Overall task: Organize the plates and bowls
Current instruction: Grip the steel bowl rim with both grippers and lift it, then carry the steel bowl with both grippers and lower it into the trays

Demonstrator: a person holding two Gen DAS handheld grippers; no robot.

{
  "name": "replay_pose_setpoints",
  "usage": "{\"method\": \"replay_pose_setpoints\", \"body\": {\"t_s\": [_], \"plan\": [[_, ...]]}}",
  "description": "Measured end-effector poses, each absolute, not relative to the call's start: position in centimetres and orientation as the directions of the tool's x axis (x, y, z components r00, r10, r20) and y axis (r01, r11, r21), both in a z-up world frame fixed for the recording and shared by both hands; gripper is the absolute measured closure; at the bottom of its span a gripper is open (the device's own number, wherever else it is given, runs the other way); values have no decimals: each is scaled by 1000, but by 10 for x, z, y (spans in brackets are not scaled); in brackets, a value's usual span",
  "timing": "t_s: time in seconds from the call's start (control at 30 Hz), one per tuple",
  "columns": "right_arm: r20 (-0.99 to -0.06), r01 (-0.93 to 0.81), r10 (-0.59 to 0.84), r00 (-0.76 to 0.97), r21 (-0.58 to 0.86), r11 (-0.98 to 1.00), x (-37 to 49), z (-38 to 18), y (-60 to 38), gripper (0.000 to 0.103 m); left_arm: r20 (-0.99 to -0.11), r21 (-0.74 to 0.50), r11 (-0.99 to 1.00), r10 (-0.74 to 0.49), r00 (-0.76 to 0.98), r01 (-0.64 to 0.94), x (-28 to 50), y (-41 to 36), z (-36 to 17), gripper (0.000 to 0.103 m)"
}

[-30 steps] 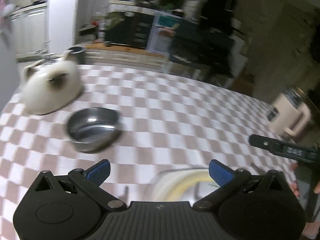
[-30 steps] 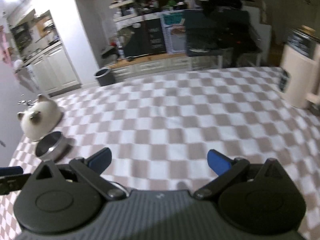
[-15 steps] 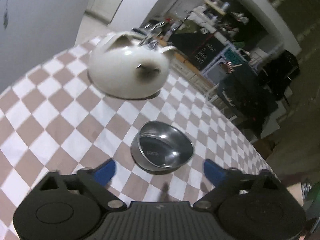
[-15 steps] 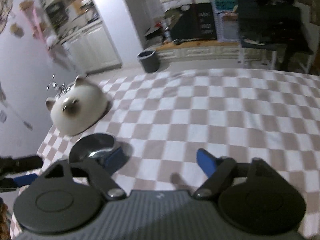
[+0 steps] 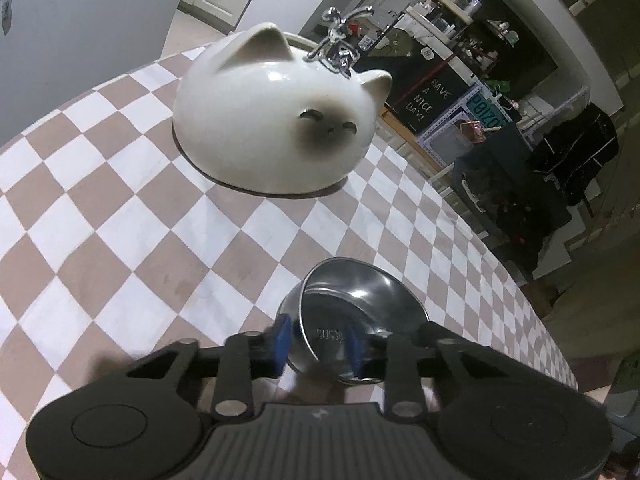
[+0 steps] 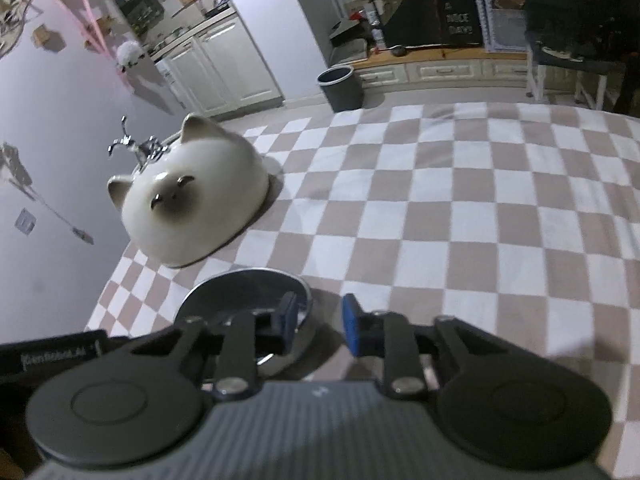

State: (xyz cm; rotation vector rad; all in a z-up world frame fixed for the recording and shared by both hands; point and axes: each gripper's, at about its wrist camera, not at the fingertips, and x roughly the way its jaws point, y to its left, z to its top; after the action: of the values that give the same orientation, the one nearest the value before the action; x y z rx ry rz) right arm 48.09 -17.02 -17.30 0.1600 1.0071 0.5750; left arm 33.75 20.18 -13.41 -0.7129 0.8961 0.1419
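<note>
My left claw (image 5: 316, 344) is closing with the near rim of the steel bowl (image 5: 352, 320) between its pads (one inside, one outside); the bowl sits tilted on the checked table (image 5: 120, 240). My right claw (image 6: 318, 322) is closing on the same bowl's (image 6: 244, 292) far rim; I cannot tell whether either claw's pads press yet. Behind it a white cat-faced dome (image 5: 276, 120) lies mouth down. Beyond the table: white cabinets (image 6: 216, 68), a grey bin (image 6: 340, 88), a chalkboard (image 5: 428, 100).
</note>
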Motion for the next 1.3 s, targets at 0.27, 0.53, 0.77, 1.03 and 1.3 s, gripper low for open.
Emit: {"method": "replay_pose_setpoints", "body": {"t_s": [0.27, 0.53, 0.77, 1.03, 1.3], "plan": [[-739, -407, 520, 428, 356, 841, 472, -168, -165, 92, -766, -468, 804, -162, 622, -367, 335, 198, -130, 91], [-721, -362, 507, 472, 367, 857, 450, -132, -216, 92, -699, -504, 831, -233, 676, -236, 322, 160, -90, 91], [-707, -291, 457, 540, 352, 889, 412, -95, -281, 92, -663, -490, 867, -301, 686, -94, 302, 99, -57, 91], [-680, -189, 385, 625, 347, 919, 354, -64, -366, 92, -626, -487, 871, -398, 670, 62, 277, 23, -34, 91], [-677, -51, 307, 669, 370, 928, 304, -69, -439, 91, -627, -440, 871, -472, 620, 218, 261, -52, -31, 91]]}}
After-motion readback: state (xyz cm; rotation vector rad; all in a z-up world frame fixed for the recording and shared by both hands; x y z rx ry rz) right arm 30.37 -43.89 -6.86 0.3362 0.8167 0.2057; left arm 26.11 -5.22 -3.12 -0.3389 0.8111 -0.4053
